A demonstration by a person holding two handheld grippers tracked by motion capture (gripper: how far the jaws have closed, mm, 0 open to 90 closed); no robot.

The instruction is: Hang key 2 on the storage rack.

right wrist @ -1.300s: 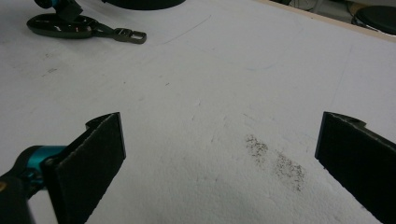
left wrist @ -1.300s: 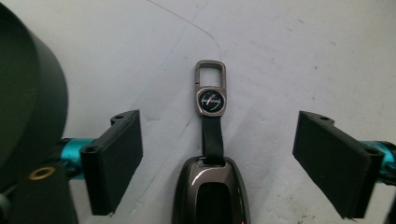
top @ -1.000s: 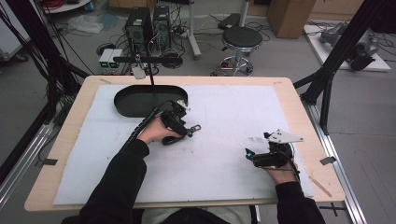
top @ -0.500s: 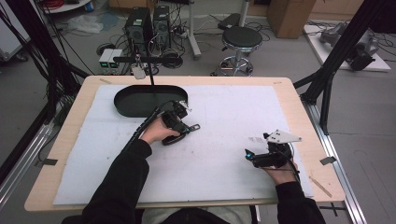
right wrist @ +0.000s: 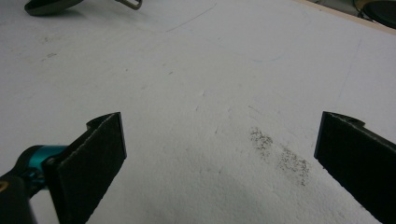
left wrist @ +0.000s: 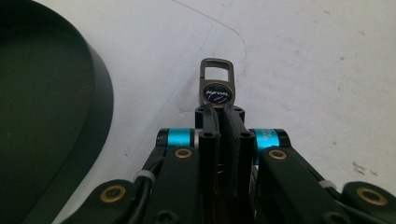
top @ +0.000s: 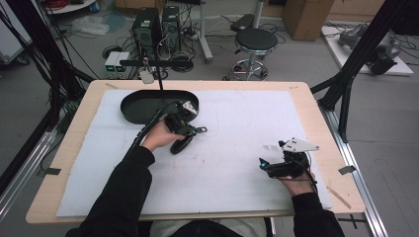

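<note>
A small metal key tag (left wrist: 217,86) with a round dark badge and a rectangular loop sticks out from the tips of my left gripper (left wrist: 220,112), whose jaws are shut on its lower end. In the high view, the left gripper (top: 190,126) sits just right of the black oval tray (top: 143,106), with the tag (top: 200,130) pointing right over the white mat. Near the right front of the table, my right gripper (top: 263,164) rests low on the mat. Its black pads (right wrist: 105,144) stand wide apart with only bare mat between them.
A white foam mat (top: 237,123) covers the wooden table (top: 316,108). The tray's dark wall (left wrist: 100,93) is close on the left in the left gripper view. A thin stand with a camera (top: 146,75) rises behind the tray. A smudge (right wrist: 280,149) marks the mat.
The left hand has edged slightly toward the tray. The right gripper has stayed still.
</note>
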